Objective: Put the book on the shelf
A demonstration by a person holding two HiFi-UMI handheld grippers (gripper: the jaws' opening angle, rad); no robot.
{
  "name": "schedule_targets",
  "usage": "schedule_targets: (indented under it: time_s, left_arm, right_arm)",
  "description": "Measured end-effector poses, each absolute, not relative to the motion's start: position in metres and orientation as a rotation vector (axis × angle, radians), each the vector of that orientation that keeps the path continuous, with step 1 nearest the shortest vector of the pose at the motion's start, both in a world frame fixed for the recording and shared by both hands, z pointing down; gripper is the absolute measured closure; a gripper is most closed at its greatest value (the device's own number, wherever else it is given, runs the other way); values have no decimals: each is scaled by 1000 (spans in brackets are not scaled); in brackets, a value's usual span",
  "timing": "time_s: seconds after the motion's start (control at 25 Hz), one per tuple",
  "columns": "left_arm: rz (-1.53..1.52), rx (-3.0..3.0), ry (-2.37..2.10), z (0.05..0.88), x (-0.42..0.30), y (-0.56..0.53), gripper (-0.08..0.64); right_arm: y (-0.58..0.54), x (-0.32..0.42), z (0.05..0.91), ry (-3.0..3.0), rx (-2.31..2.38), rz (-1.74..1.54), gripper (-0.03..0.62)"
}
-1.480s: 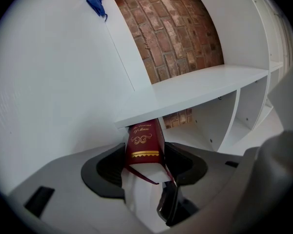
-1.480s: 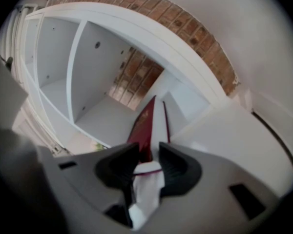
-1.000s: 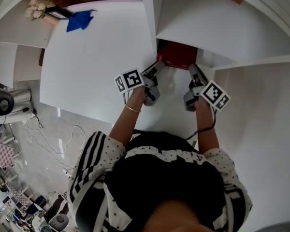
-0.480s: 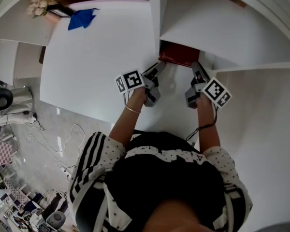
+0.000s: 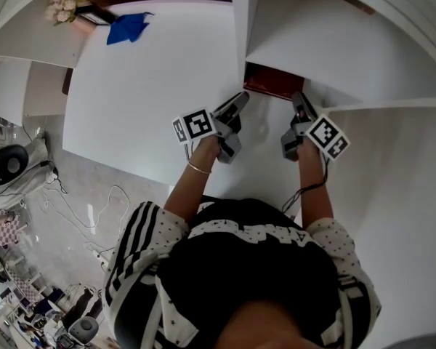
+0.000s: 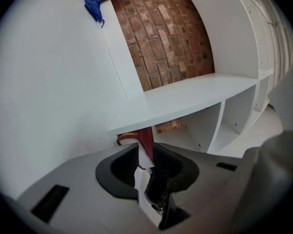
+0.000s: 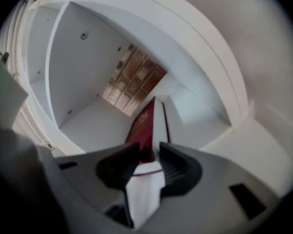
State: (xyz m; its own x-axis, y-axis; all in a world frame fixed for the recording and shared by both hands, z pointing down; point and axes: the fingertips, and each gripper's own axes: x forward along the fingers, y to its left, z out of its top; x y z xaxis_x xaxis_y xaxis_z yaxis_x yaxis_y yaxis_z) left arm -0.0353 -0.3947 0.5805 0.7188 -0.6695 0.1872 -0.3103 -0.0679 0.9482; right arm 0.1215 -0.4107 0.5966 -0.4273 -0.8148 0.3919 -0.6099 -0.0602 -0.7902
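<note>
**Both grippers on the book at the mouth of the shelf**

The left gripper (image 5: pixel 240 100) reaches forward from the person's left hand (image 5: pixel 207 147). Its jaws are closing on the near left edge of the book (image 5: pixel 272 82), and the red cover and white pages sit between the pads. The right gripper (image 5: pixel 299 102) is held out level with it, well apart to the right. It is clamped narrowly on the book's near right edge.

The book's far part lies under the white shelf (image 5: pixel 327 42) board, with its near strip still outside. An upright divider (image 5: pixel 240 20) stands just left of the book. Inside, the compartment floor lies bare back to the brick wall (image 6: pixel 166 38). The white counter (image 5: pixel 145 93) spreads open to the left, with a blue cloth (image 5: pixel 127 27) at its far edge.
</note>
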Motion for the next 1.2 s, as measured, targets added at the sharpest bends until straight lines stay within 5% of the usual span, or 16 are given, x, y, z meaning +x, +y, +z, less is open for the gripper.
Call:
schedule_targets:
  time_s: [0.2,0.8,1.0,1.2]
  left_arm:
    - [-340,1700,-805,570,-33,-382,513]
    - [-345,1761,-889,543,-43,-360,522]
    - [-345,1795,-928,533,-51,-359,522]
    - [-278,1909,-978,520,-52,-353,522]
  right_arm:
    - [-403,123,593,2005,-1551,-1476,459]
    - [-391,139,569,2084,-1576,-1335,422]
    - [-381,140,542,2140,-1573,-1206,523]
    - [-365,140,512,2263,-1583,-1029,549]
